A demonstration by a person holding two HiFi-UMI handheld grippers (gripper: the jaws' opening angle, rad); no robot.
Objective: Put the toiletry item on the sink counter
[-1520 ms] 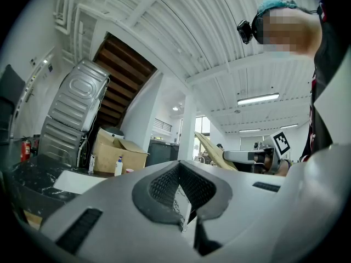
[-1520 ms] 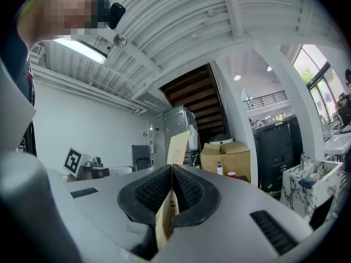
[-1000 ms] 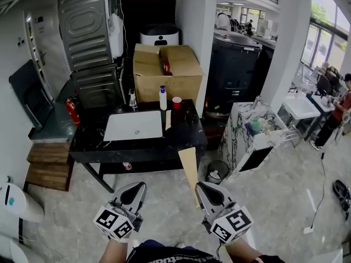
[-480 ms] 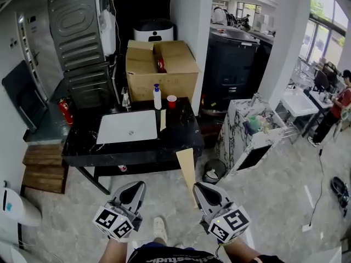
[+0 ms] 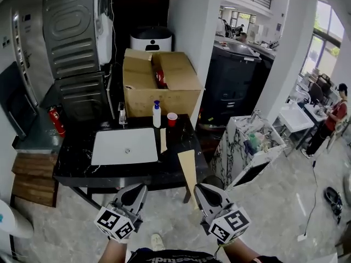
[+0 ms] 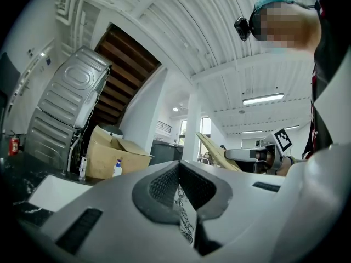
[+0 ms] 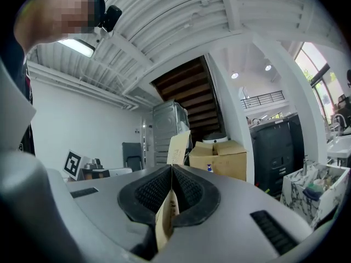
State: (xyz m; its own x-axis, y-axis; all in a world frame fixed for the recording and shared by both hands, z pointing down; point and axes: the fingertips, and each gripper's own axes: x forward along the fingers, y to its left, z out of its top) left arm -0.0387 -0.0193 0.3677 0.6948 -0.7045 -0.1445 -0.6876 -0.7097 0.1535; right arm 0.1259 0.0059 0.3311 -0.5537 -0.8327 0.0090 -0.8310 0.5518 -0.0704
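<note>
Light: bright daylight from the windows [image 5: 324,37] at the upper right, plus a ceiling strip lamp [image 6: 263,98].
Shadows: the upper centre of the head view is dark.
Glare: window panes are washed out.
Distortion: fisheye bending, with black corners in both gripper views.
Focus: left gripper [image 6: 178,165] and right gripper [image 7: 171,167] are soft up close; the printed slip [image 6: 185,215] and tan card [image 7: 164,218] pinched in them are blurred.

Black sink counter [image 5: 74,163] has white veining, white rectangular basin [image 5: 125,146] in it. On the counter: white pump bottle [image 5: 156,115] with blue top, small red cup [image 5: 172,119]. Flat cardboard carton [image 5: 188,171] is tan, thin sheet [image 6: 185,212] white with black squiggles.
</note>
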